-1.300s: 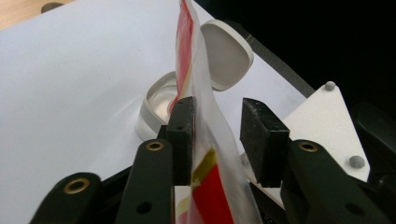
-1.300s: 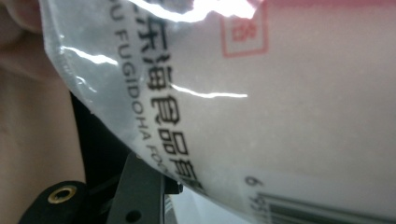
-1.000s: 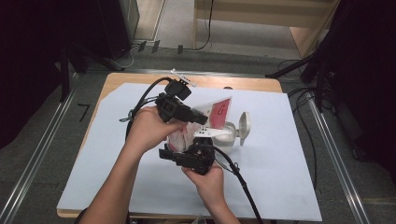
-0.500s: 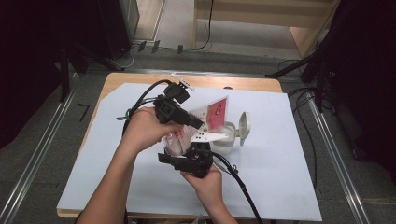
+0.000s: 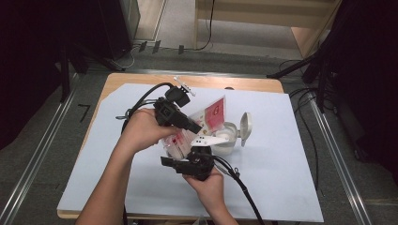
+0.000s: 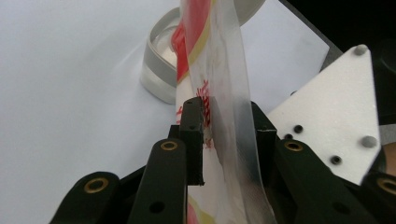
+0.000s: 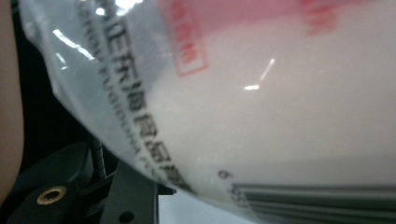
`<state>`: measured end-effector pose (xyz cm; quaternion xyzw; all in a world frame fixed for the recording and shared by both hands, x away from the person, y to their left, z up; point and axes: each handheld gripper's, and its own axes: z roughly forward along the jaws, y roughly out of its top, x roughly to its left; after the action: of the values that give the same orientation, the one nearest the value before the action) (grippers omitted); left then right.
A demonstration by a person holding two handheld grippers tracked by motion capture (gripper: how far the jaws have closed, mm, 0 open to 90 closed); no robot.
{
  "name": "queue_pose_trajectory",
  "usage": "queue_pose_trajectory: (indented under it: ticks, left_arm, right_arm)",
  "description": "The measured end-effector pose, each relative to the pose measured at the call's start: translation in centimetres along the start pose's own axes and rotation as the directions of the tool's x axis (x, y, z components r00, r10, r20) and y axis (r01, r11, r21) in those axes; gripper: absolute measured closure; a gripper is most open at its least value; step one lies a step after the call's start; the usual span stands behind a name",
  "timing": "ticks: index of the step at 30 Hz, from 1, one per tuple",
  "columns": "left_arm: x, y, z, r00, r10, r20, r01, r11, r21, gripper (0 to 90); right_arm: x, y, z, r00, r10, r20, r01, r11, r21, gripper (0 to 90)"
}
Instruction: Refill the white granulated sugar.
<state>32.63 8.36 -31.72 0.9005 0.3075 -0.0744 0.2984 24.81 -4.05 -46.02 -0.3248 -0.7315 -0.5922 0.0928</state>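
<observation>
White sheeting covers the wooden table under dim workshop light, with dark floor and cabling on every side; at its middle a person works a plastic bag of white powder toward an open round container whose hinged lid stands up on its far side. Compared with the high view a second ago, both hands sit in nearly the same place and the bag's red-printed top has tipped little, so pouring looks under way or about to start, not finished. Seen along the left gripper, the jaws stand partly closed with the bag's clear film between them, one pad against the print; its jaws have just eased open a touch, the film remaining between them. From the right gripper's own camera the bag's bulging belly lies close over one black jaw; whether that gripper pinches the bag I cannot tell. Bare sheet lies to the right of the container and near the front edge; the container sits well clear of every table edge, while cables trail behind the left hand.
</observation>
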Motion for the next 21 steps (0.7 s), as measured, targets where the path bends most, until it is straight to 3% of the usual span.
queue_pose_trajectory:
  ticks: [5,21]
  left_arm:
    - [0.4,0.0,0.5,0.9999,-0.006,-0.011,0.006,1.0,-0.007,75.2]
    - [1.1,0.2,1.7,0.9998,0.017,-0.006,-0.017,0.9993,-0.032,76.7]
  right_arm:
    - [-0.7,-0.5,0.0,0.9997,0.014,0.018,-0.015,1.0,0.008,57.5]
    - [-1.4,-1.5,0.3,0.9965,-0.041,0.072,0.038,0.999,0.039,56.3]
